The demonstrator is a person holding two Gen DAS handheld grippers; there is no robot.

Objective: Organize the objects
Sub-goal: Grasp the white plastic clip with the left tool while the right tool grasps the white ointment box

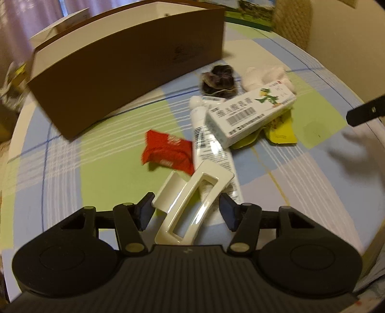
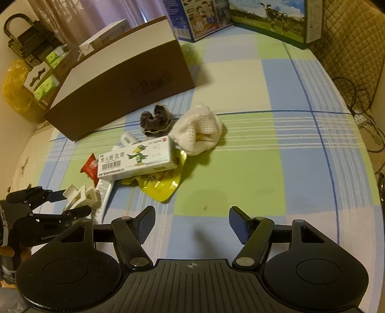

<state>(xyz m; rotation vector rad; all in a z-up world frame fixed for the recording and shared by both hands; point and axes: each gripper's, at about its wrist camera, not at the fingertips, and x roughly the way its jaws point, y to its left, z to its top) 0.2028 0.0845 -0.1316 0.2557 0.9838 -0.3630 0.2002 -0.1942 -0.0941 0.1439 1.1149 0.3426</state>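
Observation:
A cream hair claw clip [image 1: 190, 204] lies between the fingers of my left gripper [image 1: 186, 211], which stand close on either side of it; it also shows in the right wrist view [image 2: 79, 197] with the left gripper [image 2: 65, 203] around it. Beyond it lie a white tube [image 1: 209, 149], a red packet [image 1: 168, 151], a white ointment box [image 1: 250, 115], a yellow pouch [image 1: 281, 132], a dark scrunchie [image 1: 219, 80] and a white cloth [image 2: 198, 128]. A brown open box [image 1: 125, 72] stands at the back left. My right gripper [image 2: 191, 225] is open and empty above the checked cloth.
The round table carries a blue, green and white checked cloth [image 2: 252, 168]. Picture cartons [image 2: 272, 19] stand at the far edge. A shelf with green boxes [image 2: 45, 79] and a yellow bag [image 2: 14, 96] are off the table at the left. Cables [image 2: 361, 101] hang at the right.

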